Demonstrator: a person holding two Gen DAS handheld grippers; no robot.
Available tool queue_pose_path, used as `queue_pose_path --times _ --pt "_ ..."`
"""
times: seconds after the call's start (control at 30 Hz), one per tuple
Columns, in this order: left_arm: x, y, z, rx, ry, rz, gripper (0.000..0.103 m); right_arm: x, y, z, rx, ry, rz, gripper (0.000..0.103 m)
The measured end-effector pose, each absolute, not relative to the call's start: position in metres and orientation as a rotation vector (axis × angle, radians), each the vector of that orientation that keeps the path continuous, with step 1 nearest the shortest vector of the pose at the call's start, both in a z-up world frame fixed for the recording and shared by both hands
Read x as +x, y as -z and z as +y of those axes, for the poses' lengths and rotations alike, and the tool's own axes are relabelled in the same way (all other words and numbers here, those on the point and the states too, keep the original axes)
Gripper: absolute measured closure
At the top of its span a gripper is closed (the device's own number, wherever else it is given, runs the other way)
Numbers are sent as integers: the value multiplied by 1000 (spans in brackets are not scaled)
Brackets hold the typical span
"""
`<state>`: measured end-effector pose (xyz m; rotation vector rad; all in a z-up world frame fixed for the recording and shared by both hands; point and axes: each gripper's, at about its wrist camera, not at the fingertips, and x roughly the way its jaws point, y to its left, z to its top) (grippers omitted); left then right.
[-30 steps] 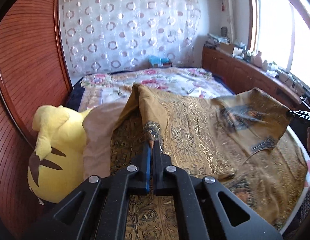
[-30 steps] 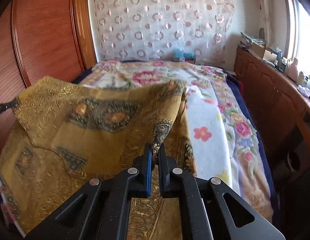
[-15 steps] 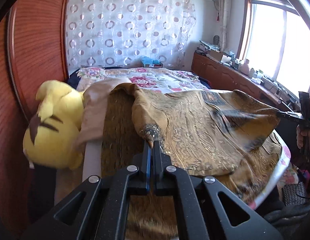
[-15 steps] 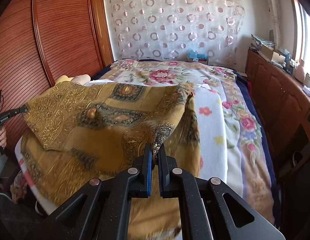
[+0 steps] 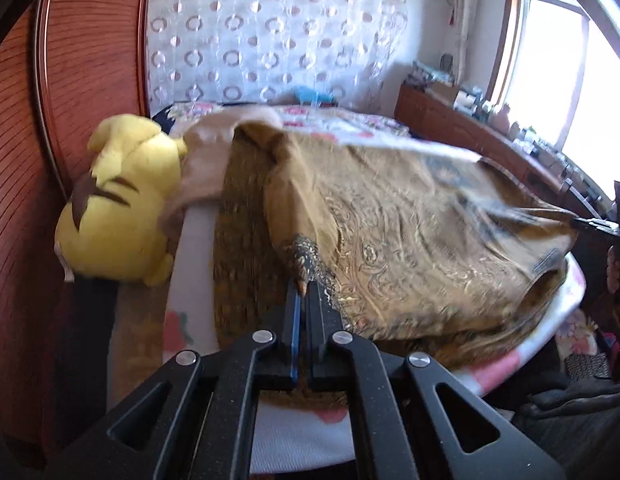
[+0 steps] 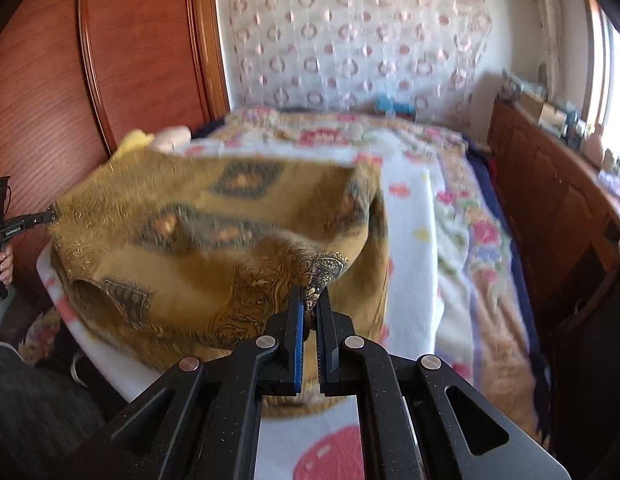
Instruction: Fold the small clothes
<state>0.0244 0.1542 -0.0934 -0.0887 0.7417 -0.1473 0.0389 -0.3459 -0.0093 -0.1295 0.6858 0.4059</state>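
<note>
Gripping a corner each, your left tongs (image 5: pixel 306 286) and right tongs (image 6: pixel 310 300) are both clamped on the golden patterned garment (image 5: pixel 410 240), pinching its dark embroidered trim. Between them the cloth hangs in a loose sag above the part of it that lies on the bed (image 6: pixel 410 240), near the foot edge. You look to be midway through one fold: the held edge is over the lower layer but not laid down or smoothed. Lowering, releasing and probably further folds remain. A yellow plush toy (image 5: pixel 118 208) sits by the wooden wardrobe (image 5: pixel 82 80), clear of the work.
</note>
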Motion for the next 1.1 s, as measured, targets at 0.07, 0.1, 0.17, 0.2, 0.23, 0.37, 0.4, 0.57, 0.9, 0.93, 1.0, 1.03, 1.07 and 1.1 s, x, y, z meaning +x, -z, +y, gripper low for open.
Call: queue_pose_path --times 0.07,0.1,0.17,0.2,0.23,0.37,0.4,0.57,0.9,0.93,1.0,1.03,1.07,1.1 --pt "24 97 155 -105 134 750 101 45 18 -346 -130 -403 708 98" --pt "24 98 155 -107 123 752 101 48 22 -346 -135 -399 714 98" --pt "25 97 155 -110 109 751 101 52 23 -342 -139 -398 719 98" --pt "25 97 154 -108 106 754 101 53 24 -340 -144 -397 715 98" --pt "26 98 154 -106 101 760 100 54 23 -337 -146 -397 710 98" --pt "28 95 153 -90 82 767 82 43 18 -334 -145 -382 687 98" --pt "27 96 153 -83 72 765 76 40 16 -335 -144 -381 680 98" --pt "37 109 159 -61 11 816 70 18 11 -332 -173 -367 645 94" --pt "41 125 164 -71 -8 849 68 2 7 -313 -191 -381 572 57" --pt "41 125 164 -69 -11 848 68 2 9 -310 -192 -387 573 57" --pt "41 126 164 -65 -14 846 68 3 16 -303 -193 -398 581 56" --pt "42 126 165 -68 -14 843 68 4 20 -300 -191 -408 586 56" --pt "42 127 166 -70 -16 839 68 5 23 -296 -190 -417 592 56" --pt "43 127 167 -70 -17 835 68 7 27 -293 -189 -424 599 56"
